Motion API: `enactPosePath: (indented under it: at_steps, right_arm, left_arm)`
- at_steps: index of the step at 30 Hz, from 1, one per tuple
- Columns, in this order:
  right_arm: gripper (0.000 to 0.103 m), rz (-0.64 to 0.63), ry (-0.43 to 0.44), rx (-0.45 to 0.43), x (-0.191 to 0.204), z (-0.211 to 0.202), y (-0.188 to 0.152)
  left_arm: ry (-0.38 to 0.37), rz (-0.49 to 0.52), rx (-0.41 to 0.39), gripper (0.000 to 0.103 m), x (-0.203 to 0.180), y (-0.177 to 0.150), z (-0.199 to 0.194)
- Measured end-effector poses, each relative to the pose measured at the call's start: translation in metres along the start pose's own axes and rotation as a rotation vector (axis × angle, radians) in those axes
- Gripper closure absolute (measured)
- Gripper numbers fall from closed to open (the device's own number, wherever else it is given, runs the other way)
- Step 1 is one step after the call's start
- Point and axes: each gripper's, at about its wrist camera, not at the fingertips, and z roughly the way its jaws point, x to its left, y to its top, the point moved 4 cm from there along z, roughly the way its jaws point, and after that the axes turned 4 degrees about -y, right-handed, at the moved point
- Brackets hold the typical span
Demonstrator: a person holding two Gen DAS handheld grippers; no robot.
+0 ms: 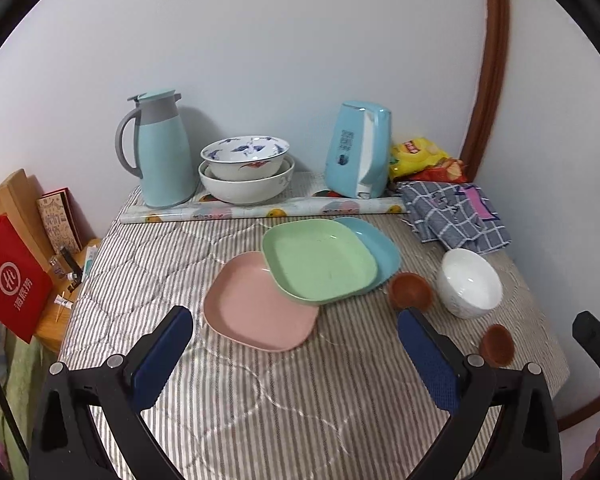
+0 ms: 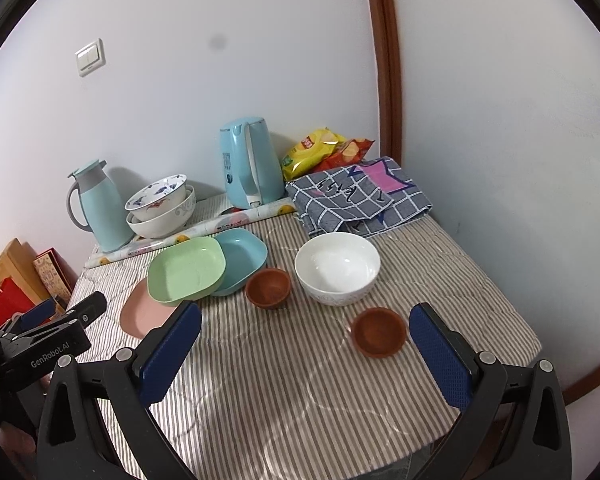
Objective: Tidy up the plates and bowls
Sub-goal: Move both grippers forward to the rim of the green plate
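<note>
Left hand-held gripper (image 1: 296, 344): spread wide, nothing between the blue pads, hovering above the near part of the striped table (image 1: 260, 420). Right hand-held gripper (image 2: 306, 344): likewise spread wide and empty, hovering over the table's near right side.

Three square plates overlapping mid-table: green plate (image 1: 320, 260) on top, tilted, resting partly on the pink plate (image 1: 256, 308) at the near left and partly on the blue plate (image 1: 380, 244) at the far right. Pink plate lying flat, nearest the left gripper.

Right of the plates: a small brown bowl (image 2: 268, 288) just beside the blue plate, a white bowl (image 2: 337, 268) next to it toward the right, and a second small brown bowl (image 2: 379, 333) nearer the edge, apart from the others, just left of the right gripper's right pad.

Along the wall: a light-blue thermos jug (image 1: 164, 152), two nested patterned bowls (image 1: 246, 170), a light-blue electric kettle (image 1: 358, 150), yellow and red snack bags (image 1: 424, 160). A folded checked cloth (image 2: 360, 196) at the far right corner. A rolled patterned sheet (image 1: 260, 212) lying across in front of the jug and kettle.
</note>
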Motion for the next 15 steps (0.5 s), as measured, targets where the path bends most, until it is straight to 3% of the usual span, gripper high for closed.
enactPosePath:
  at_steps: [15]
  right_arm:
    - [0.003, -0.018, 0.021, 0.072, 0.027, 0.078, 0.02]
  left_arm:
    - [0.046, -0.03, 0.073, 0.0, 0.034, 0.028, 0.069]
